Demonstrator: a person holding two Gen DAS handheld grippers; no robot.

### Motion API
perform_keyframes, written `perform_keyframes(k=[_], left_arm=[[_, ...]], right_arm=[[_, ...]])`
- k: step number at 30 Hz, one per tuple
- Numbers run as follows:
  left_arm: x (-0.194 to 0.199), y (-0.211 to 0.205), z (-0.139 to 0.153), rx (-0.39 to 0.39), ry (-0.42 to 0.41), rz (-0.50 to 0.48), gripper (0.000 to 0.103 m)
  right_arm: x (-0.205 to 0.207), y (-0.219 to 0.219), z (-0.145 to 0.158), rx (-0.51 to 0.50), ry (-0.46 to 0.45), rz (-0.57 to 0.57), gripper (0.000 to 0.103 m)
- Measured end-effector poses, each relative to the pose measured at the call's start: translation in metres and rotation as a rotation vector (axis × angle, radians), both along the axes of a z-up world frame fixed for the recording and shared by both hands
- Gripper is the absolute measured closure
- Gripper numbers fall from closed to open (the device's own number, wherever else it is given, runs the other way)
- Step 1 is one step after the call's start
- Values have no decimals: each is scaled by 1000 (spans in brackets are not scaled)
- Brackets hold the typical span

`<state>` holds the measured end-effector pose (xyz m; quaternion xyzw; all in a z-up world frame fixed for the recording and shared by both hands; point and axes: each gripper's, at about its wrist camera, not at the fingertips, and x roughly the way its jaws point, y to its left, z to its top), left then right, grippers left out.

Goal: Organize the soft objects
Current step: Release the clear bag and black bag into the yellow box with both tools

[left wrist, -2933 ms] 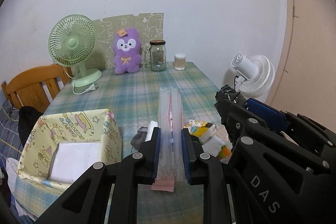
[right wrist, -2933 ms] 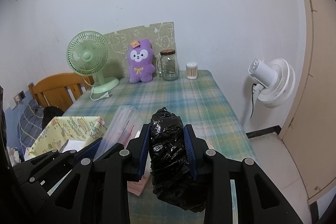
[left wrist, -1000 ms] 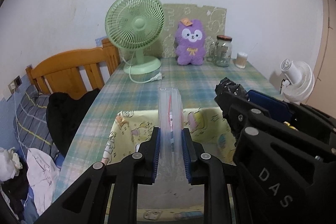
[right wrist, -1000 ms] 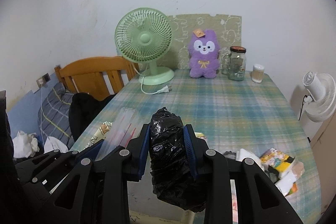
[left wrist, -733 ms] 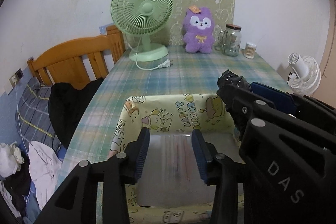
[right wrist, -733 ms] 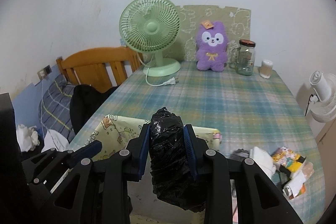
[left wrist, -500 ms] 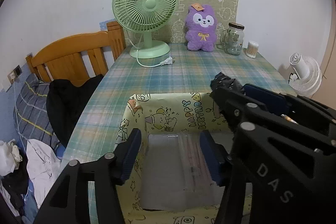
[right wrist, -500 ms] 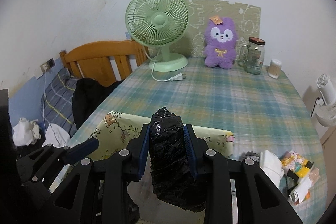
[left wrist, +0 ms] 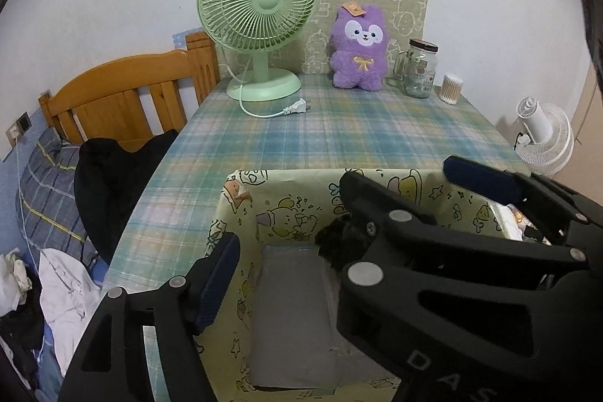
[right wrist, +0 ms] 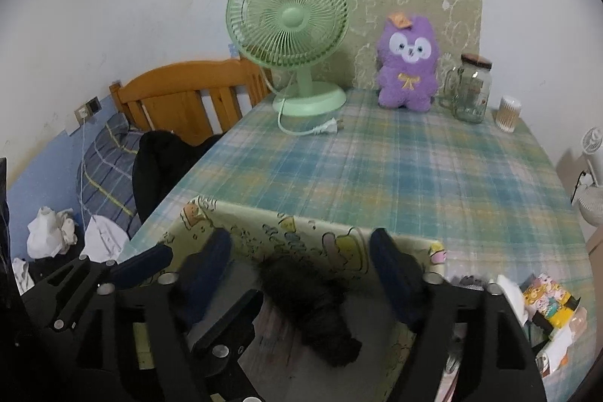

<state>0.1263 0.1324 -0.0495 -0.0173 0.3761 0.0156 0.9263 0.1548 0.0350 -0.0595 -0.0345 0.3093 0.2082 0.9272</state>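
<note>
A white wall stands behind a surface [left wrist: 339, 134] with a blue and green checked cloth. In the left wrist view, far ahead of the left tongs [left wrist: 286, 274], a green fan [left wrist: 260, 21], a purple plush toy [left wrist: 360, 49], a glass jar [left wrist: 418, 68] and a small tub of cotton buds [left wrist: 451, 88] stand in a row by the wall. Right under the left tongs is a yellow cartoon box [left wrist: 286, 198]. A clear plastic bag [left wrist: 290, 311] lies flat in the bottom of the box, between the two fingers but not touched by them. These tongs have just been opening and are spread wide. The right tongs [left wrist: 448, 183] reach in from the right side, with a black bag [left wrist: 339, 243] just below them. In the right wrist view, the same fan [right wrist: 290, 25] and plush toy [right wrist: 409, 63] are far ahead. The right tongs [right wrist: 301, 270] have just been opening too, and their fingers stand wide apart. The black bag [right wrist: 312, 307] is blurry and sits between them over the box [right wrist: 301, 236], free of both fingers. To the right of these tongs, some small packets [right wrist: 546, 304] lie on the cloth.
</note>
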Motion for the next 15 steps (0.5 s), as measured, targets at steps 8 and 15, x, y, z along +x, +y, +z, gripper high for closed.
perform_keyframes(k=[8,15], left_arm=[[-3,-1,7,0,-28,20,16],[-9,-6,19,9,-59,37,9]], right_arm=[[-8,-5,9,-25,-34,-13,13],[-18,-13,19,-23,-70,-21,7]])
